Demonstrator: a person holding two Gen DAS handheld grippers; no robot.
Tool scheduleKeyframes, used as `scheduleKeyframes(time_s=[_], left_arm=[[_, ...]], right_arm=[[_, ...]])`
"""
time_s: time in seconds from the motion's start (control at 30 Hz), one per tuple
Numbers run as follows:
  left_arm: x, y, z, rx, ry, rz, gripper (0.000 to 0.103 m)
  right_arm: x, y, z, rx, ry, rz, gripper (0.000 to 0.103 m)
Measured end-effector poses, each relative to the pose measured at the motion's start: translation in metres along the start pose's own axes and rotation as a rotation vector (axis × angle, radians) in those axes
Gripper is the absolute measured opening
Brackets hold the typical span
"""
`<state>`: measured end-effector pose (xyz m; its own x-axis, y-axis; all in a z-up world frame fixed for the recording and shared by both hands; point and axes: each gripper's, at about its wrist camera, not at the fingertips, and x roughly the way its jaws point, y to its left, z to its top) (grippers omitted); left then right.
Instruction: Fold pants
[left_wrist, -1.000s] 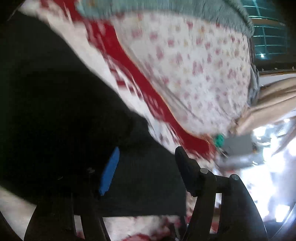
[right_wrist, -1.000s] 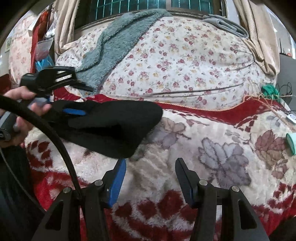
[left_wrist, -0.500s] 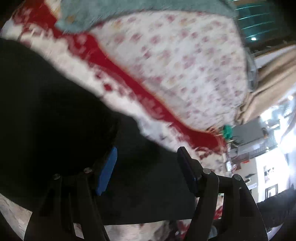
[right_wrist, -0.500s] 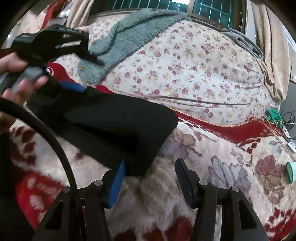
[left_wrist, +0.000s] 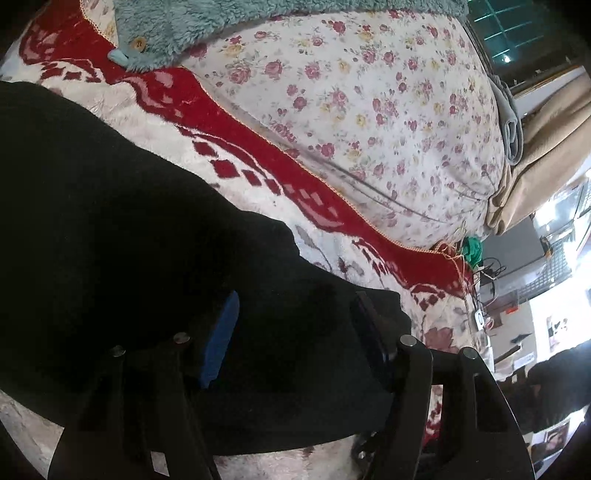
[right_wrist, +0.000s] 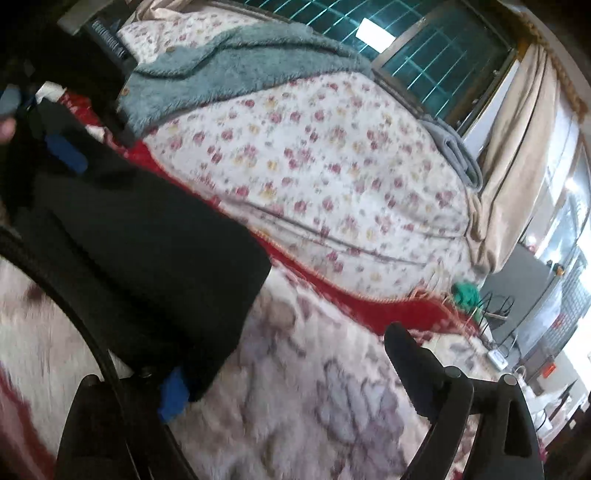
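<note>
The black pants (left_wrist: 122, 236) lie folded on the red and white plush blanket (left_wrist: 258, 177). My left gripper (left_wrist: 295, 332) sits low over them with its jaws wide and closing a little. Black cloth fills the gap, and the blue pad (left_wrist: 221, 339) shows its bare face. In the right wrist view the pants (right_wrist: 147, 251) reach in from the left, and the left gripper's blue pad (right_wrist: 66, 155) rests on their far end. My right gripper (right_wrist: 291, 373) is opening wide. The pants' near corner lies against its left pad (right_wrist: 173, 391), not pinched.
A floral quilt (right_wrist: 314, 177) is heaped behind the blanket, with a teal fleece garment (right_wrist: 229, 74) draped over it. Beige curtains (right_wrist: 517, 166) and a barred window (right_wrist: 424, 48) stand at the back right. A black cable (right_wrist: 74, 314) arcs past my right gripper's left side.
The right gripper's jaws have spread much wider and let the pants' corner go. Both views have rolled. The pants have sunk from mid-air onto the blanket with the left gripper.
</note>
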<state>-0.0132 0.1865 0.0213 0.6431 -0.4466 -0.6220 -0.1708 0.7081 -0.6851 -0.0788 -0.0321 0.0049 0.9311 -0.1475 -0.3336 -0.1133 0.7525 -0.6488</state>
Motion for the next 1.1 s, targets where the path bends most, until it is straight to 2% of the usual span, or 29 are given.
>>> scheduleKeyframes(time_s=[0.17, 0.27, 0.47, 0.53, 0.63, 0.77, 0.83, 0.87, 0.93, 1.03, 1.1], left_arm=[[-0.001, 0.001, 0.000, -0.003, -0.001, -0.003, 0.064], [-0.002, 0.002, 0.000, -0.009, -0.003, -0.010, 0.064], [-0.002, 0.002, 0.000, -0.014, -0.008, -0.012, 0.064], [-0.003, 0.002, 0.000, -0.015, -0.009, -0.013, 0.064], [-0.003, 0.003, 0.001, -0.015, -0.009, -0.016, 0.064], [-0.003, 0.004, 0.001, -0.029, -0.006, -0.034, 0.064], [-0.003, 0.004, 0.000, -0.035, 0.003, -0.050, 0.064], [-0.003, 0.003, 0.000, -0.035, 0.003, -0.050, 0.064], [-0.003, 0.003, 0.000, -0.037, 0.002, -0.050, 0.064], [-0.004, 0.006, 0.001, -0.060, -0.002, -0.062, 0.064], [-0.005, 0.009, 0.001, -0.078, -0.003, -0.077, 0.064]], right_arm=[[-0.017, 0.008, 0.009, -0.001, -0.023, -0.011, 0.090], [-0.012, 0.037, 0.020, -0.086, -0.029, 0.048, 0.090], [0.017, 0.027, 0.048, -0.039, 0.006, -0.029, 0.090], [0.019, 0.032, 0.053, -0.076, -0.012, -0.074, 0.090], [0.027, 0.049, 0.053, -0.166, 0.015, -0.096, 0.089], [0.019, 0.023, 0.038, -0.158, 0.058, -0.114, 0.090], [0.014, 0.018, 0.023, -0.174, 0.074, -0.093, 0.090], [0.006, 0.017, 0.017, -0.182, 0.055, -0.096, 0.090], [-0.001, 0.020, 0.016, -0.205, 0.048, -0.099, 0.090], [-0.012, 0.010, 0.019, -0.172, 0.018, -0.016, 0.090], [-0.018, -0.009, 0.016, -0.120, 0.029, 0.093, 0.090]])
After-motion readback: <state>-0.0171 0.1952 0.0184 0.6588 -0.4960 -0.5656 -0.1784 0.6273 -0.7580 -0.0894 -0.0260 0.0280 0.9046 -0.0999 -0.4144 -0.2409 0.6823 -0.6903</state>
